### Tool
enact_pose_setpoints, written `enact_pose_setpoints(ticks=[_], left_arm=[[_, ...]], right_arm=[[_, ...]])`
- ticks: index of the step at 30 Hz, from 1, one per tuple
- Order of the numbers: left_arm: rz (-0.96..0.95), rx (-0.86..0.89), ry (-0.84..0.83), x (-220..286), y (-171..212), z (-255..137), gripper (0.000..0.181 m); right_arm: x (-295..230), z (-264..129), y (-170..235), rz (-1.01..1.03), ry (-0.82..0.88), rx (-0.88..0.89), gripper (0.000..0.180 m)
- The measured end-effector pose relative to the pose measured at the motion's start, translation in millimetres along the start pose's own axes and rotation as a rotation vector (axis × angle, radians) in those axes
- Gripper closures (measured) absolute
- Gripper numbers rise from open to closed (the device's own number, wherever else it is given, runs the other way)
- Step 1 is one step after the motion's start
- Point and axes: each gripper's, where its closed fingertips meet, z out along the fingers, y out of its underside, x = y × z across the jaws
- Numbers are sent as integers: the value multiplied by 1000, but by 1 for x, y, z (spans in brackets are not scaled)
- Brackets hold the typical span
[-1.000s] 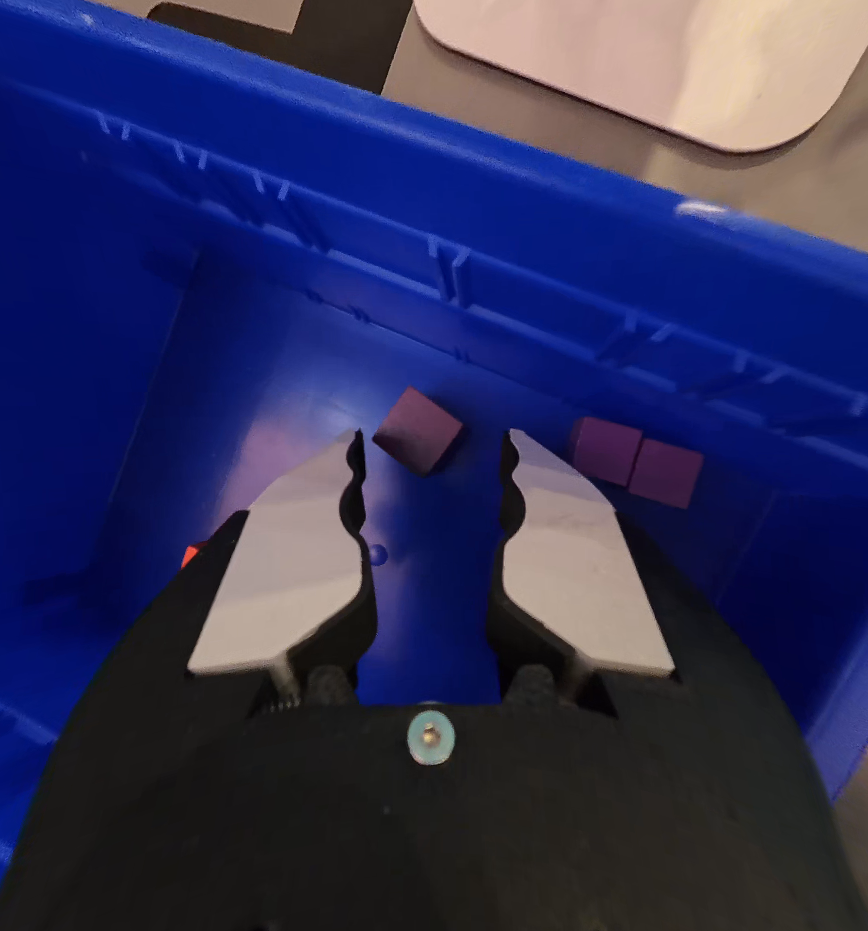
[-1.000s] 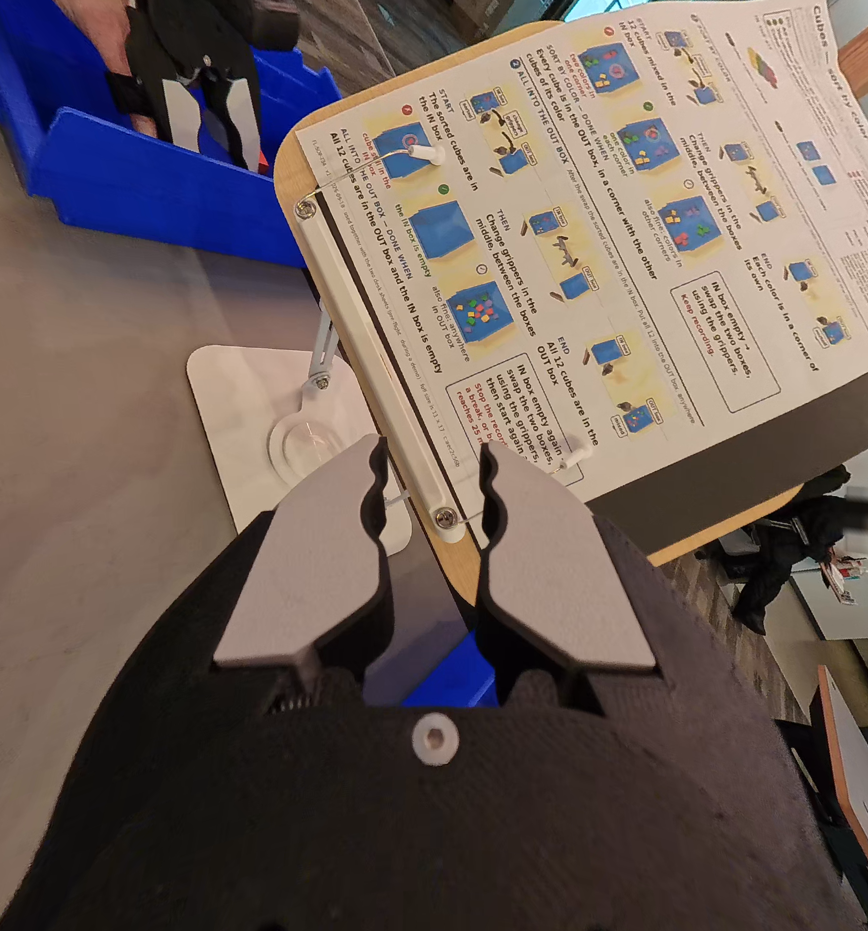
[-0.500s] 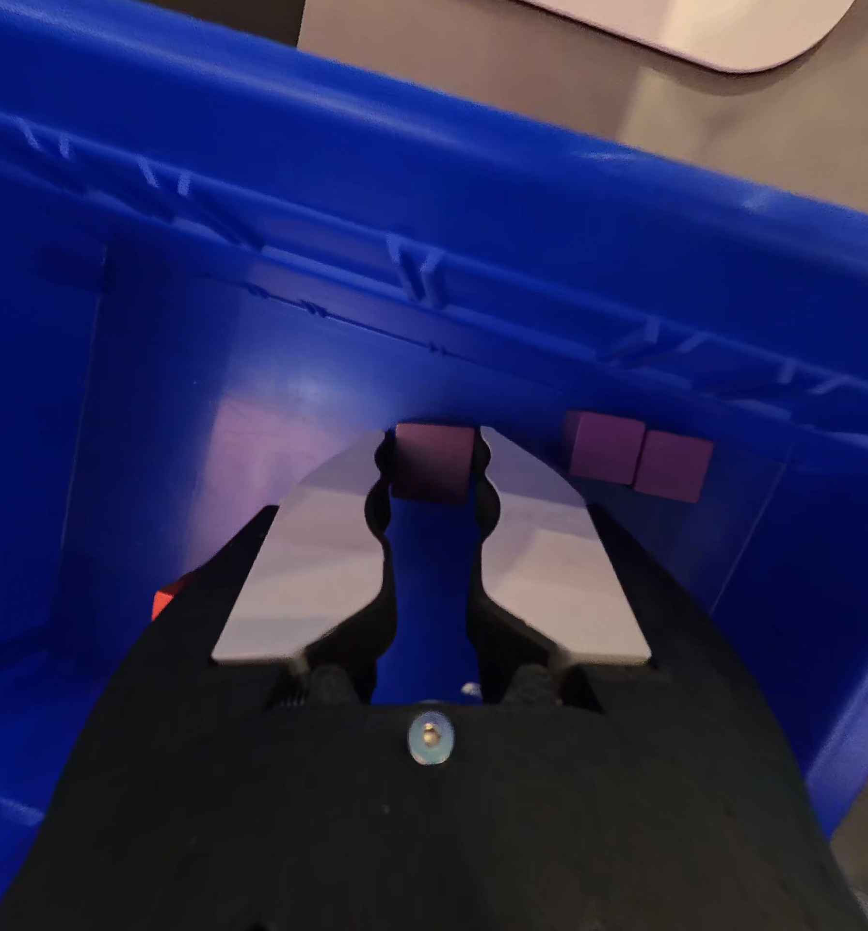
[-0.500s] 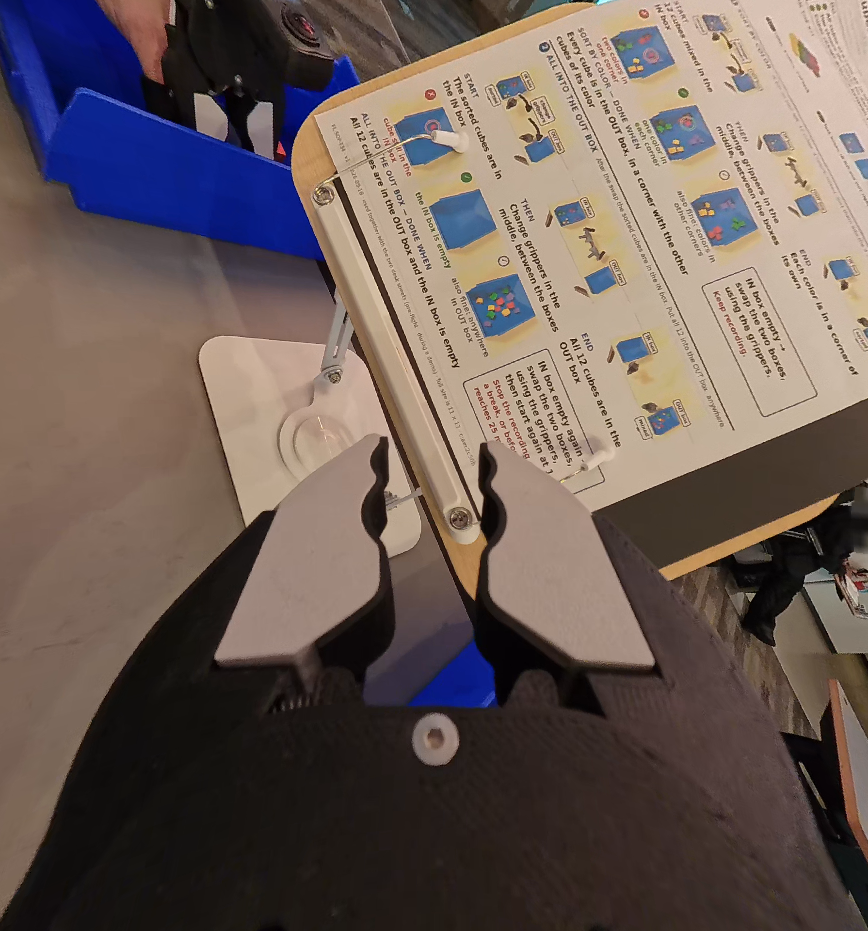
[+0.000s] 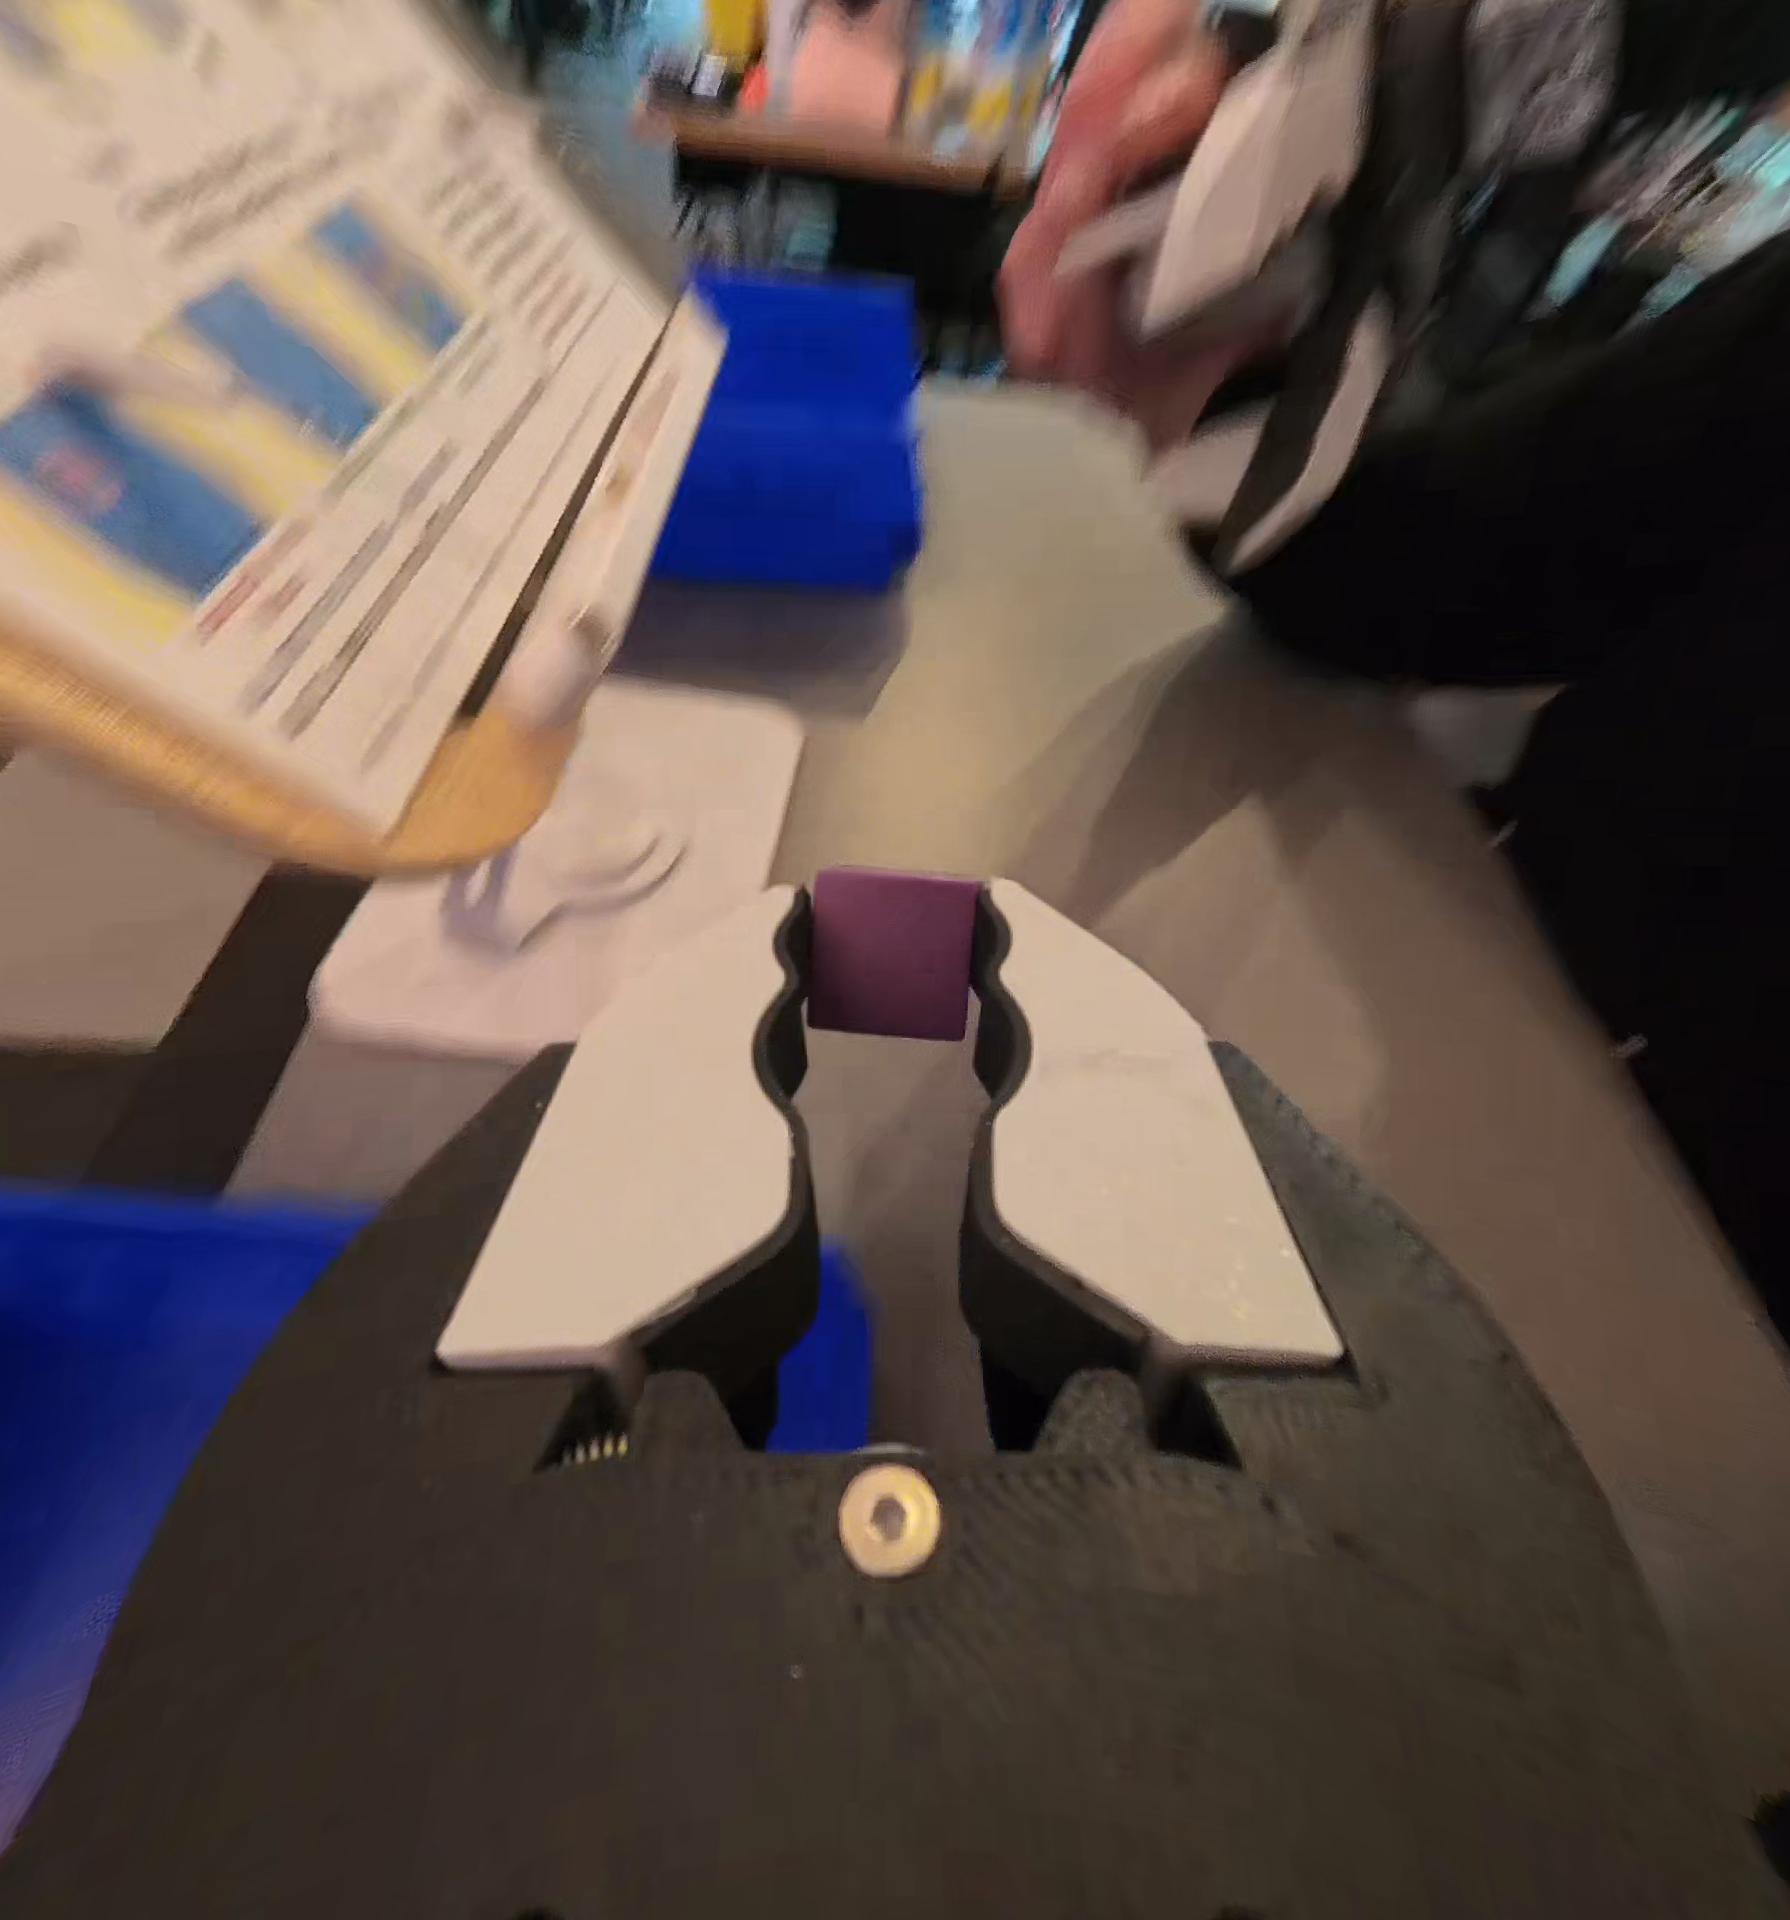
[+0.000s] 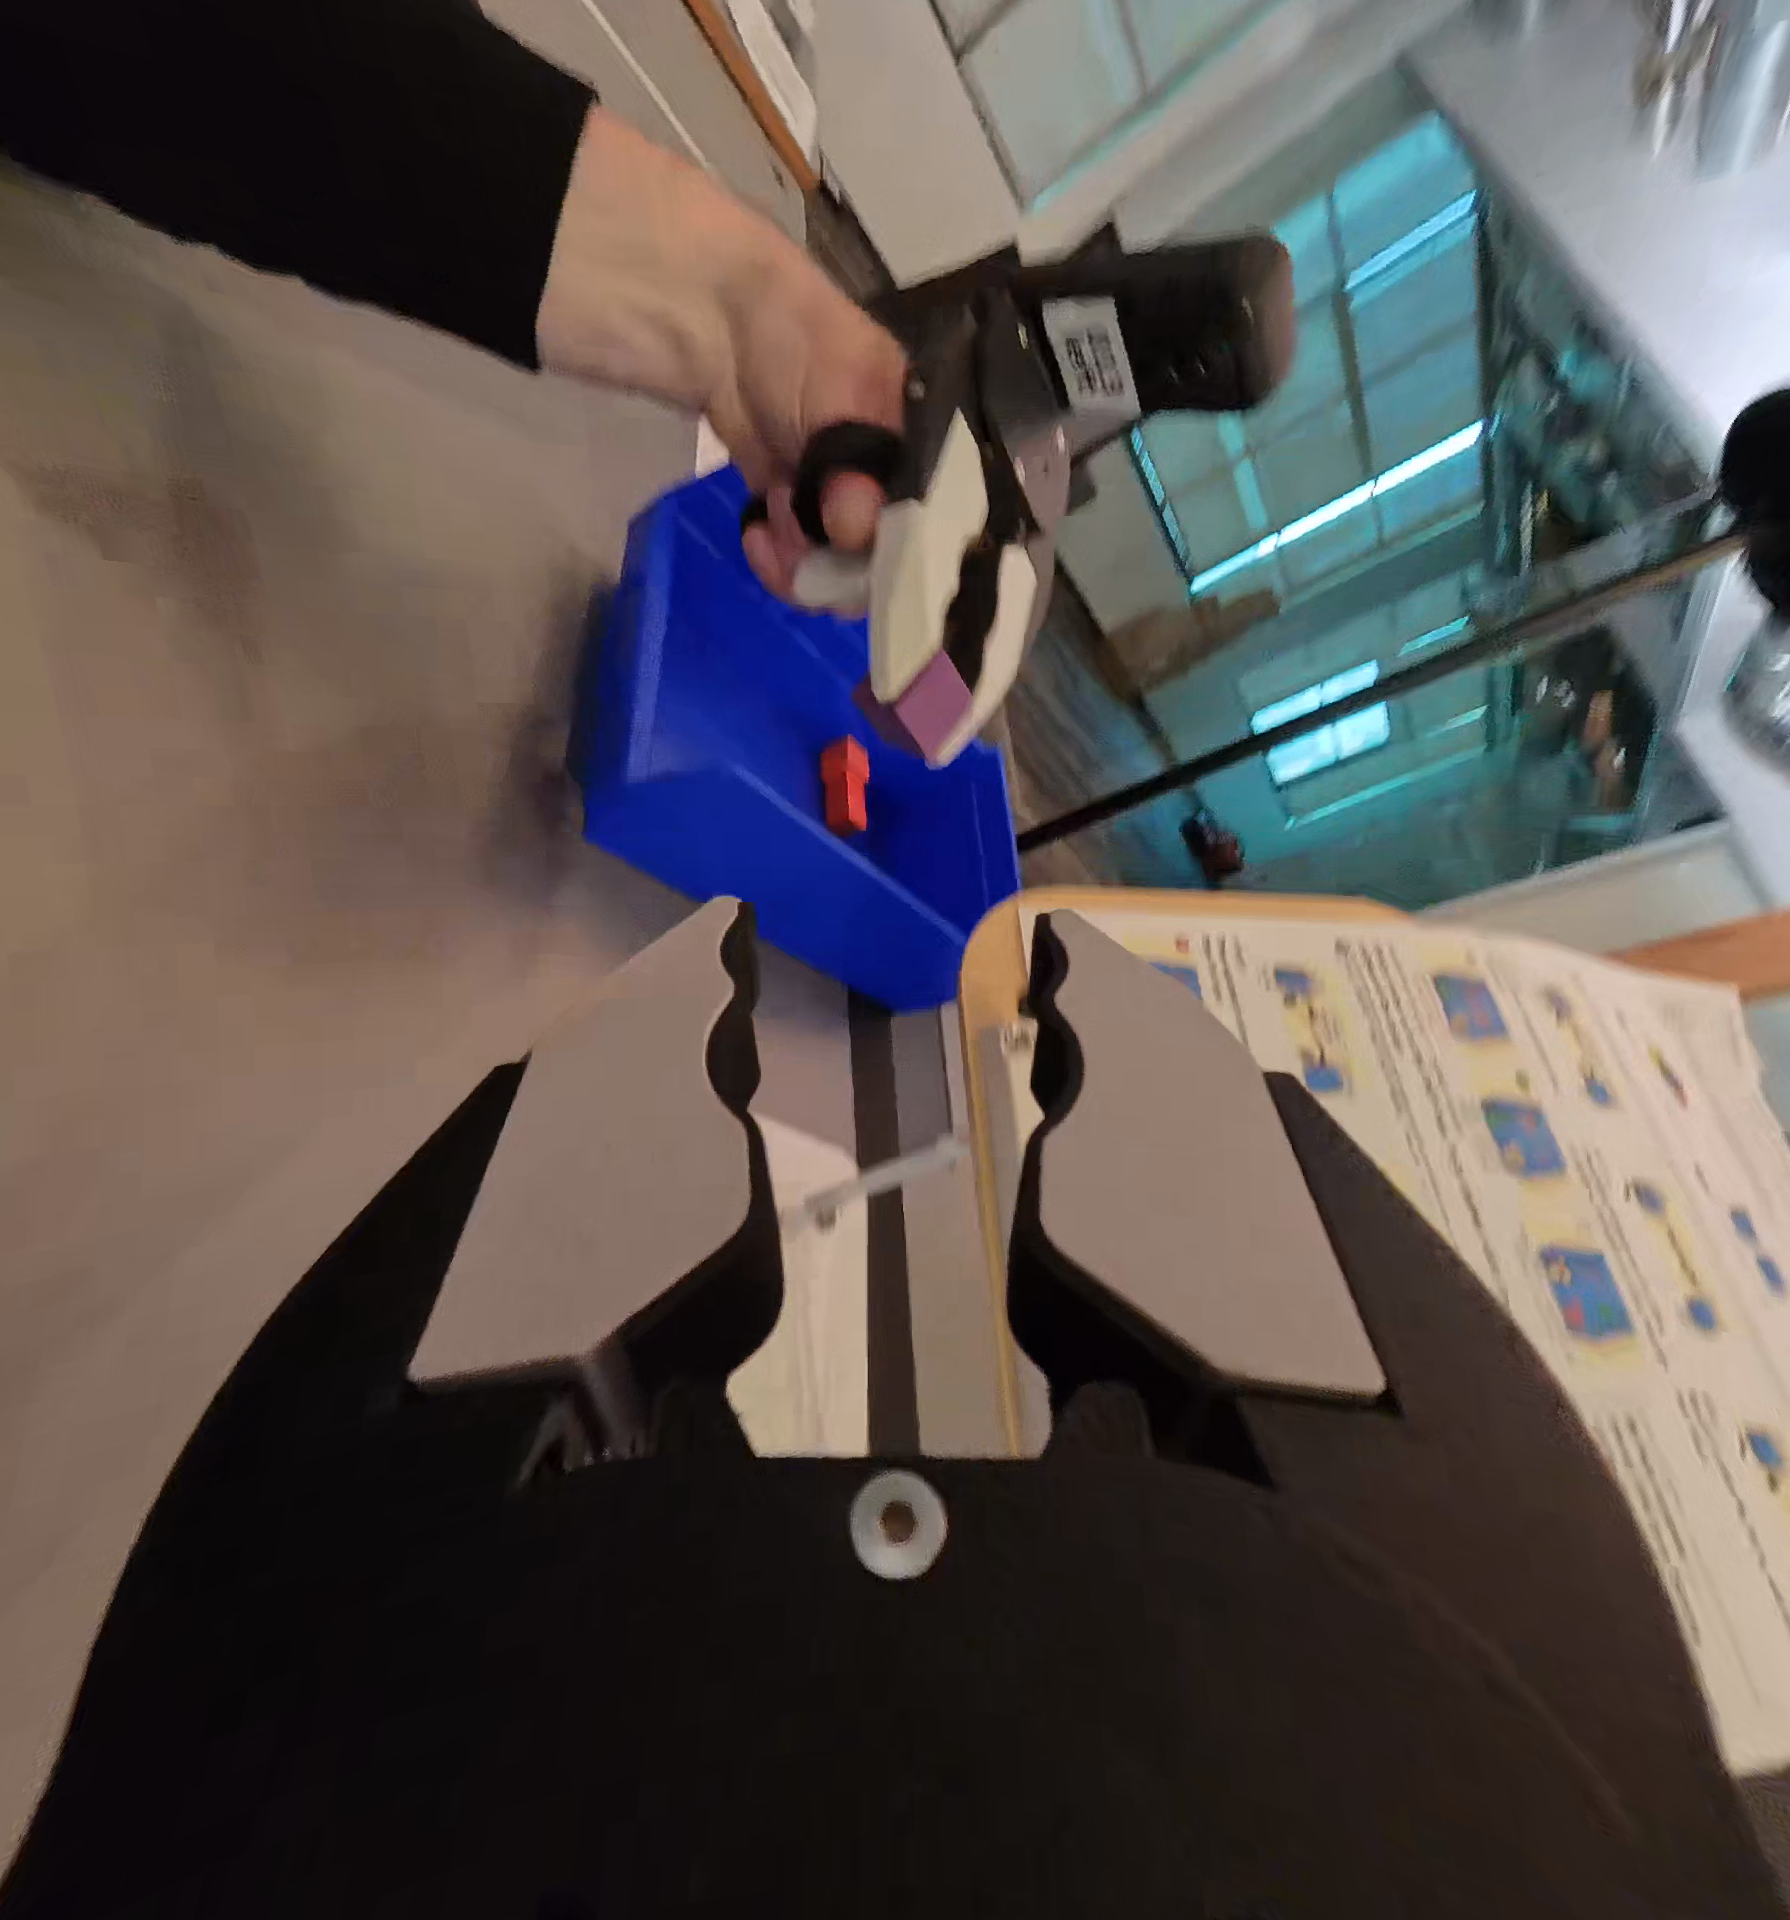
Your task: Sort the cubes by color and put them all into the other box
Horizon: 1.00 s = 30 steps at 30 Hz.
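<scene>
Purple cube point(image 5: 891, 954) pinched at the very tips of the left gripper point(image 5: 891, 961), lifted clear above the blue box point(image 6: 766, 831). Red cube point(image 6: 845, 788) lies on that box's floor. Right gripper point(image 6: 891, 997) empty, jaws moderately apart, held over the worktop point(image 6: 195, 727) beside the instruction board point(image 6: 1390, 1143). Second blue box point(image 5: 797, 447) sits well apart, past the board. Risk, as I judge it: tip-only hold plus a fast swing, with the left view heavily blurred, could let the cube slip out short of the other box.

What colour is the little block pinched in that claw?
Purple. The block shows best in the left wrist view, clamped between the left gripper fingertips.
</scene>
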Motion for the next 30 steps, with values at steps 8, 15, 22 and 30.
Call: enact_pose_setpoints(ticks=[8, 15, 22, 30], left_arm=[[-104, 441, 278, 66, -70, 47, 153], [-162, 563, 380, 76, -85, 72, 153], [-202, 590, 414, 73, -88, 68, 158], [-22, 581, 164, 59, -94, 5, 181]], right_arm=[[11, 26, -37, -158, 245, 95, 122], [14, 25, -35, -245, 302, 95, 146], [24, 14, -27, -267, 299, 33, 151], [121, -92, 87, 4, 474, -275, 152]])
